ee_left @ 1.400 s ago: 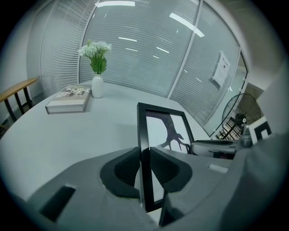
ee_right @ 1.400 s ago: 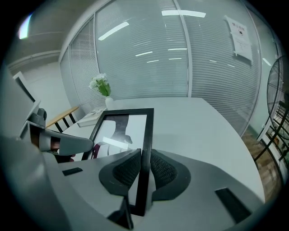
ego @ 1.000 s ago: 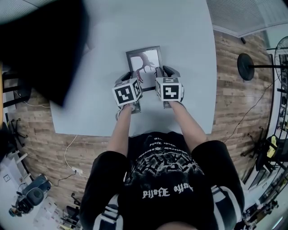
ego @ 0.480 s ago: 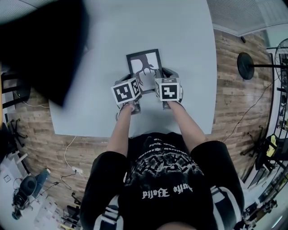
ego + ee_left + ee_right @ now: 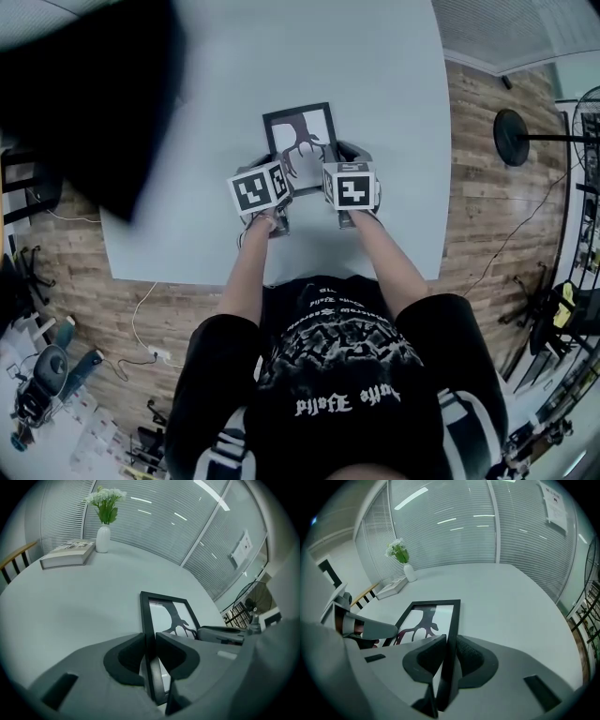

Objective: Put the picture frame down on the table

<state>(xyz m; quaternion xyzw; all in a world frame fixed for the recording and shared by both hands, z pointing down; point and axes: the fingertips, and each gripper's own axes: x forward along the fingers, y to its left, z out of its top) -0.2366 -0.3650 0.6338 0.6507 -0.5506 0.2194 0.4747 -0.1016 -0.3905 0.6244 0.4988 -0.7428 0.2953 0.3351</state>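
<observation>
Black picture frame [image 5: 300,134] – dark tree print – pinched by left gripper [image 5: 149,654] and right gripper [image 5: 449,658] jaws.

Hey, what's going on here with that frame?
A person holds a black picture frame over a pale table with two grippers. The left gripper is clamped on its left edge, the right gripper on its right edge. The frame lies low and nearly flat; whether it touches the table is unclear.

Head view looks down; gripper views share frame [image 5: 161,613], perhaps vase [image 5: 103,538].
</observation>
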